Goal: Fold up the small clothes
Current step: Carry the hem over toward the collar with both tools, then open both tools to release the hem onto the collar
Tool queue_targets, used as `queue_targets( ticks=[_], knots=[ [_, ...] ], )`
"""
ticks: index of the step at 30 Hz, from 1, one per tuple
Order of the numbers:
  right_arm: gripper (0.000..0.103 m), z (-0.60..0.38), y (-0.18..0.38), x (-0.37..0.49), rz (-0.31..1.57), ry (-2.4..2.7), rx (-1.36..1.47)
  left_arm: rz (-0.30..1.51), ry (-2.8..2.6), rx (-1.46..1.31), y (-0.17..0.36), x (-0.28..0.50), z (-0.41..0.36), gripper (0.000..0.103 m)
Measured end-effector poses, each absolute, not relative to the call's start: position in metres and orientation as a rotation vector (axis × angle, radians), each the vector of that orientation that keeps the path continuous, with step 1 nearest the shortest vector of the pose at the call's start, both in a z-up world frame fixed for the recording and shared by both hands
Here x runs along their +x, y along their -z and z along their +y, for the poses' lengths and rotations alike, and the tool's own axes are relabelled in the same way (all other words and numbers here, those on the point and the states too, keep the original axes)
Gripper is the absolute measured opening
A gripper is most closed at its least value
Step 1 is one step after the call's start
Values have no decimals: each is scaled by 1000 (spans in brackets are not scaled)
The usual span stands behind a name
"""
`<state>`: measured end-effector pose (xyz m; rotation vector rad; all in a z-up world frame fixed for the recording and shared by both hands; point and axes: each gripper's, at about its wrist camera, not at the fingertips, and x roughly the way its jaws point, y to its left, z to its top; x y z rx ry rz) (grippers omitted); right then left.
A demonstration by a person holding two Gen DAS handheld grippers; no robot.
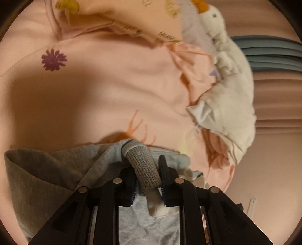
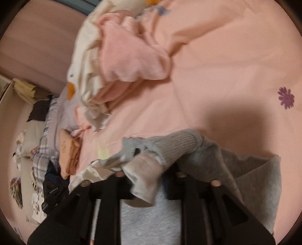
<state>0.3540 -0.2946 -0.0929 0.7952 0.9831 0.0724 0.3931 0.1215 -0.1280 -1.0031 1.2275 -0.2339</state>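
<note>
small grey knit garment with ribbed cuffs lies on the pink bedsheet. left gripper jaws clamped on one cuff; right gripper blurred, jaws parted, cloth between. lay both cuffs level, smooth, then release.

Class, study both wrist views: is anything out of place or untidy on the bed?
Yes. A heap of unfolded clothes, pink and cream, lies crumpled on the pink sheet beside a white duck toy. The grey garment at the near edge is bunched, its ribbed cuff between the left gripper's jaws.
</note>
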Motion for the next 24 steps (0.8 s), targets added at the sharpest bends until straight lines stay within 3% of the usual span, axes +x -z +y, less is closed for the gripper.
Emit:
queue_targets(
  ticks=[1,6,7,9,10,12,19,24],
  knots=[
    [48,-299,93,354,970,-69,807,1236,238,-1007,127,396,123,18],
    [53,-319,77,340,871,-124,908,1216,281,-982,103,397,123,24],
    [55,-318,74,337,875,-124,887,1210,302,-994,98,397,123,32],
    [58,-318,67,331,868,-148,873,1227,376,-1065,97,401,124,59],
    [61,-322,67,330,856,-171,916,1238,408,-1104,98,402,125,77],
    [68,-335,68,324,807,-221,1059,1175,325,-1121,91,397,140,79],
    [68,-339,54,311,773,-171,964,1126,259,-933,74,374,149,79],
    [65,-291,52,289,864,-166,553,1145,268,-729,79,340,127,79]
  ],
)
